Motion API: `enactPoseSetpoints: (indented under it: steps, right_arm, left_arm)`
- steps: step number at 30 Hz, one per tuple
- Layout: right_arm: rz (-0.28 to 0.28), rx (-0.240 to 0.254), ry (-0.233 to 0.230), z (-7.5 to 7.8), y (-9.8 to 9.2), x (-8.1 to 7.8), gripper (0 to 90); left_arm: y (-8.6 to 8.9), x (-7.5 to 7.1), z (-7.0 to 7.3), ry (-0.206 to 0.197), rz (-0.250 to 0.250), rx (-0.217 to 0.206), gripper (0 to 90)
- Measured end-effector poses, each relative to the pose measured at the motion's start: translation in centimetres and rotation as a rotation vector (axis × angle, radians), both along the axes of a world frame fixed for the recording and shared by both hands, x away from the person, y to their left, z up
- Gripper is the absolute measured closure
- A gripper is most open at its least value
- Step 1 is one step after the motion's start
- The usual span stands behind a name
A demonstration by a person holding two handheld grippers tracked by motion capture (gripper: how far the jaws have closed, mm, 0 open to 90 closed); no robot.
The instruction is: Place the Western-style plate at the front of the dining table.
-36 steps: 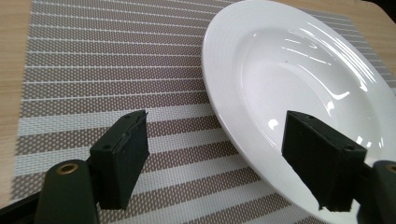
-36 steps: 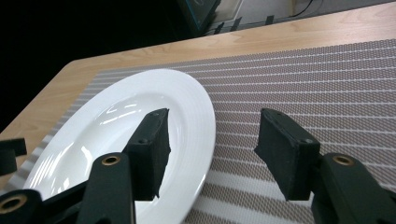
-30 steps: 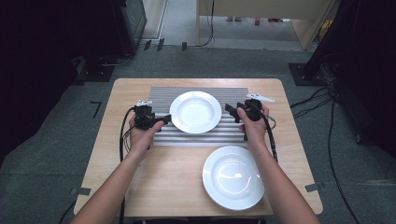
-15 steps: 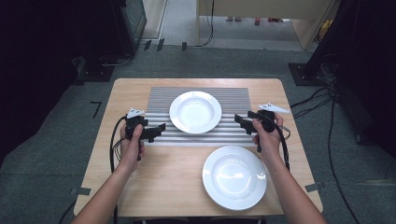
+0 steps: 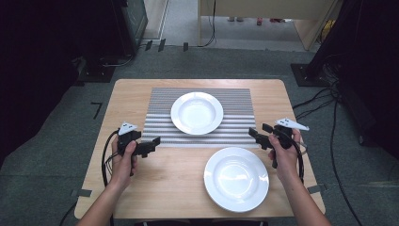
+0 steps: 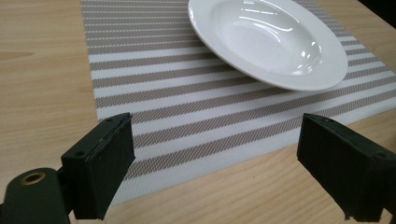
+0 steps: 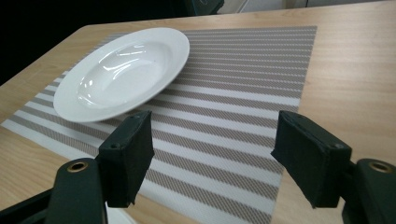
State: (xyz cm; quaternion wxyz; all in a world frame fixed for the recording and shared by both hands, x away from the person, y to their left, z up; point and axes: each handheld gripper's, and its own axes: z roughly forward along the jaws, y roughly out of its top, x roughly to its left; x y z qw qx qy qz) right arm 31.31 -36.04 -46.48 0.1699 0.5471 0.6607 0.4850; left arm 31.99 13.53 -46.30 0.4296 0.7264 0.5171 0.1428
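Plate (image 5: pixel 196 112) sat on the striped mat (image 5: pixel 235 132) in the middle of the bench (image 5: pixel 164 179). Left gripper (image 5: pixel 153 143) and right gripper (image 5: pixel 256 135) hung near the mat's front corners, away from the plate. Both sets of fingers had just been opening and held nothing. Another plate (image 5: pixel 236 178) lay nearby.

Both forearms come in from the bottom of the high view, bare and spread well apart. The left hand (image 5: pixel 123 162) grips the left gripper (image 5: pixel 153 143) from behind, its 2 fingers (image 6: pixel 100 165) pointing level and inward toward the right arm. The jaws have just been opening and stand wide, with nothing between them. The right hand (image 5: pixel 283 157) holds the right gripper (image 5: pixel 256 134) upright, its 2 fingers (image 7: pixel 128 158) pointing inward toward the left one. Its jaws have also just been opening and are parted, nothing between them. A cable loops back from each gripper along the wrist.
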Motion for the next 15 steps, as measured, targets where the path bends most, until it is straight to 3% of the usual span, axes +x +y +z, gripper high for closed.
enactPoseSetpoints:
  steps: [9,15]
  right_arm:
    - [-0.042,-0.008,0.028,-1.7,-2.8,-3.1,28.5]
    - [-0.074,-0.024,0.067,-3.2,-4.5,-5.1,28.5]
  left_arm:
    - [1.8,-2.6,-1.4,0.002,0.025,0.014,10.7]
    - [3.0,-4.2,-3.2,0.032,0.048,0.063,10.7]
